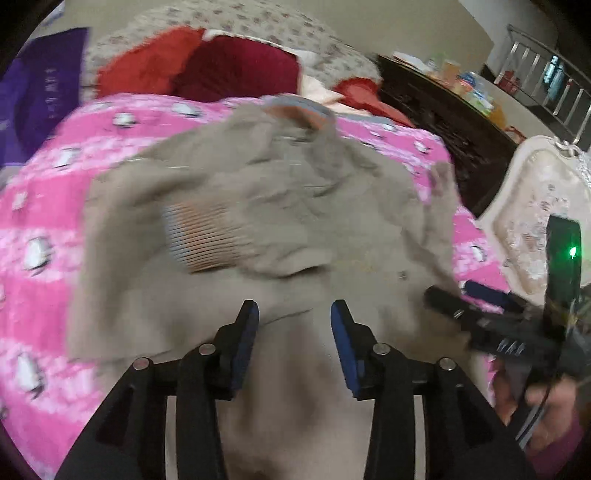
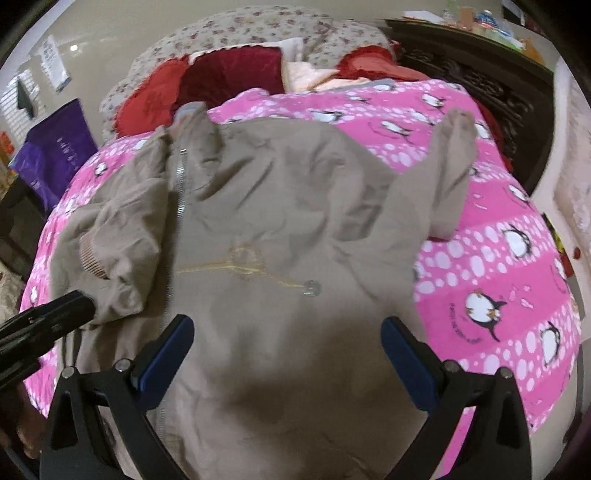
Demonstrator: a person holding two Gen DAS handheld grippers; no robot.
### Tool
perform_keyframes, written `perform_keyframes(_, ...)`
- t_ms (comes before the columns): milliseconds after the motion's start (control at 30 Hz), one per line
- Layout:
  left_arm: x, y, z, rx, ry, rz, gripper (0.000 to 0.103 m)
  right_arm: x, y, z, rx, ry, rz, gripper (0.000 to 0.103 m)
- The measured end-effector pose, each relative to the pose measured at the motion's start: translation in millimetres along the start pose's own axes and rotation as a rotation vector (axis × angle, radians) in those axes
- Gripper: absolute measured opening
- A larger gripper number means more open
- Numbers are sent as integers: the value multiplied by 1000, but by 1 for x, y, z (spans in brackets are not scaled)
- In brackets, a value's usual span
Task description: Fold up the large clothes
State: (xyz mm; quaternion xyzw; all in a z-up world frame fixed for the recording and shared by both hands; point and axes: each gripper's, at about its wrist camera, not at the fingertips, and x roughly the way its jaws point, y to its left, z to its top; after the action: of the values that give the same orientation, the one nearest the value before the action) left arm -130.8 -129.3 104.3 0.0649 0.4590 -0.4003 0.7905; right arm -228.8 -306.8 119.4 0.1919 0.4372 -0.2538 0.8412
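Observation:
A large beige zip jacket [image 2: 280, 229] lies spread on the pink penguin bedspread [image 2: 509, 273]. Its left sleeve, with a ribbed cuff [image 2: 92, 258], is folded in over the body; the right sleeve [image 2: 450, 173] lies stretched out toward the far right. My left gripper [image 1: 293, 310] is open and empty, just above the jacket's lower part [image 1: 295, 369]. My right gripper [image 2: 288, 325] is wide open and empty above the jacket's hem. The right gripper also shows in the left wrist view [image 1: 480, 310] at the jacket's right edge, and the left gripper's fingers [image 2: 62, 302] show in the right wrist view beside the folded sleeve.
Red and maroon cushions [image 2: 229, 77] and a floral pillow [image 2: 258, 29] lie at the bed's far end. A dark carved cabinet [image 2: 480, 81] stands far right. A cream headboard [image 1: 535, 206] is at the right. A purple bag [image 2: 59, 147] stands at the left.

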Motion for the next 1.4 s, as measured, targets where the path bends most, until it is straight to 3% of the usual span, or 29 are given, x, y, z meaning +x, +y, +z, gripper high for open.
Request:
perform_keyframes(67,-4,23,-13,-15,8,143,29,0,12,-1,-32,-4,54,102)
perform_keyframes(200,17,73,-34,-102,105,412,29,-2,52,-2,-158,-37,146,102)
perform_keyframes(267,24,95,-41,-176,132,462,29,2,78,-1,-259,-67,122,102)
perform_keyframes(367,27,110,-45,-241,133,424,29,18,114,3,-429,-119,23,102)
perform_keyframes(433,26,111,-44,-246,125,426,29,36,134,8,-516,-133,-42,95)
perform_keyframes(467,26,109,-43,-244,124,432,29,46,141,12,-541,-131,-67,81)
perform_keyframes(500,27,110,-43,-247,123,434,29,54,144,16,-547,-122,-70,53)
perform_keyframes(533,27,110,-43,-253,122,433,29,64,146,22,-535,-90,-30,37)
perform_keyframes(567,28,110,-41,-260,121,431,29,67,146,29,-490,-55,37,13)
perform_keyframes(633,29,111,-41,-271,117,420,29,61,126,38,-352,-44,127,13)
perform_keyframes(700,28,112,-44,-277,108,409,29,38,93,46,-190,-94,215,6)
perform_keyframes(767,26,113,-46,-280,104,407,29,13,57,46,-85,-173,208,4)
perform_keyframes(800,27,115,-47,-282,103,411,29,5,39,43,-50,-210,158,4)
perform_keyframes(867,28,114,-46,-273,104,428,29,15,10,37,-1,-148,77,4)
perform_keyframes(967,29,112,-46,-265,103,440,29,35,-14,22,61,-22,37,8)
perform_keyframes(1000,29,110,-46,-265,103,440,29,32,-13,17,39,-29,66,9)
perform_keyframes(1033,29,110,-46,-267,104,439,29,26,-5,15,-1,-53,90,15)
perform_keyframes(1100,27,109,-46,-274,108,432,29,16,21,12,-109,-89,113,65)
perform_keyframes(1133,27,110,-45,-281,111,428,29,13,40,11,-165,-113,130,72)
perform_keyframes(1200,26,113,-45,-295,114,417,29,12,76,8,-299,-145,136,74)
perform_keyframes(1300,26,117,-45,-308,110,414,29,31,134,5,-530,-169,39,74)
perform_keyframes(1400,28,113,-45,-306,110,428,29,67,174,10,-629,-114,-31,73)
